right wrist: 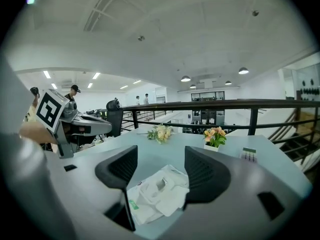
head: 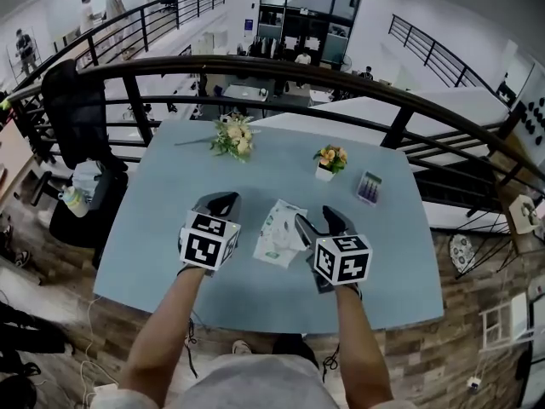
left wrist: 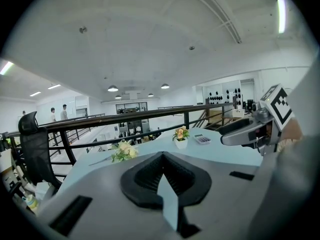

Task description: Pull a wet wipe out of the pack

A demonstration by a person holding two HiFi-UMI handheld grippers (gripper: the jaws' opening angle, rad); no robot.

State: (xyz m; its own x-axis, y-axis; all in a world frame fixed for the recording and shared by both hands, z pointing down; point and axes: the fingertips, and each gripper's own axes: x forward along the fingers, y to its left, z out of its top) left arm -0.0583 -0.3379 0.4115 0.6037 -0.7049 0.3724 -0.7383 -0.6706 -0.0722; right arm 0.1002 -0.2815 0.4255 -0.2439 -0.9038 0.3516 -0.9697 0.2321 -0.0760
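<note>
1. On the pale blue table [head: 145,228], the wet wipe pack [head: 281,233] lies flat between the two grippers and touches neither, within easy reach of both.
2. The left gripper [head: 223,199] hovers just left of the pack with its jaws pressed together on nothing. It is probably placed there to pin the pack down.
3. The right gripper [head: 322,221] has its jaws spread wide and empty. Its own view shows the pack's crumpled top in the gap below them, which suits a drop onto the opening.
4. The bouquet [head: 234,136], the potted flowers [head: 330,160] and a small box [head: 369,187] sit farther back, leaving working room.
5. No wipe is gripped, so the pull looks not yet begun.
</note>
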